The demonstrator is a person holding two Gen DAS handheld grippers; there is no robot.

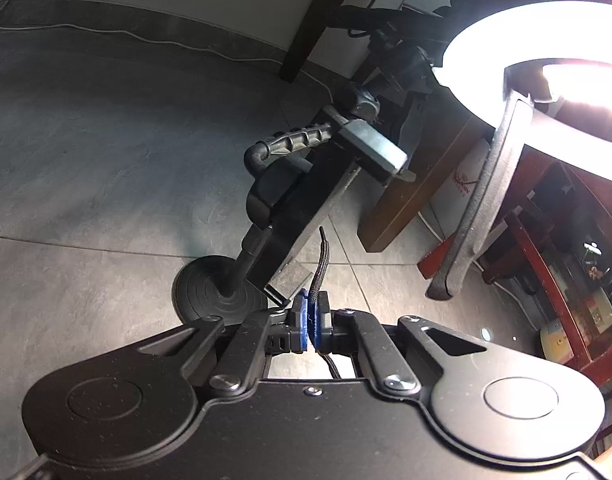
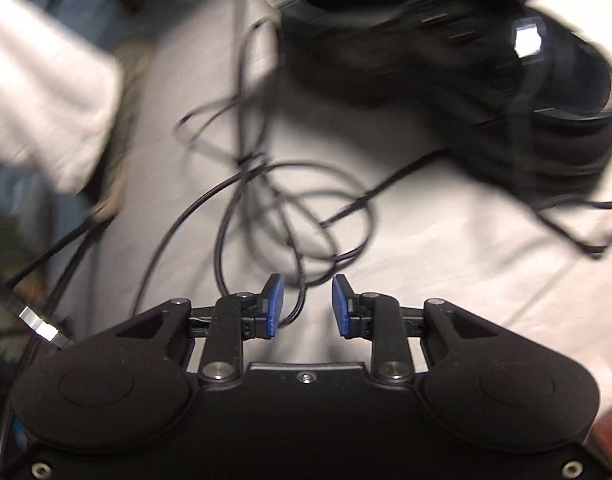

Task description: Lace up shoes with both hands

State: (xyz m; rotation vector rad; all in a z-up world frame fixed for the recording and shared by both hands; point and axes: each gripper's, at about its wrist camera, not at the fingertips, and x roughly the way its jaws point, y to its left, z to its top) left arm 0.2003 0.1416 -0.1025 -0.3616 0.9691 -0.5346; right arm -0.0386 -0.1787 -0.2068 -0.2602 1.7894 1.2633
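Up close, the left gripper point(image 1: 313, 312) has its two blue pads pressed together on a black shoelace point(image 1: 318, 268), whose woven end sticks up out of the clamp with its thin tip pointing away from the camera; a further stretch of the same lace trails down below the fingers. Just beyond that gripper stands a black stand point(image 1: 221, 292) with a round ribbed base on the grey tiled floor point(image 1: 85, 184), carrying a tilted dark panel point(image 1: 301, 208) and a clamp with a ridged handle. A bright ring lamp point(image 1: 546, 48) glares at the upper right, and a brown wooden post point(image 1: 410, 200) rises from the floor behind the stand.

Over on the other side, the right gripper point(image 2: 306, 306) has its blue pads standing apart, with nothing pinched; a thin black cord point(image 2: 297, 304) runs up through the gap near the left pad, and whether it touches that pad cannot be told. Past the fingers, thin black cords point(image 2: 289, 200) lie in loose loops on a white cloth point(image 2: 446, 280). The black shoe point(image 2: 446, 72) lies blurred at the upper right of that cloth, well apart from the fingertips, with a lace strand trailing from it. A white sleeve point(image 2: 41, 92) shows blurred at the left edge.
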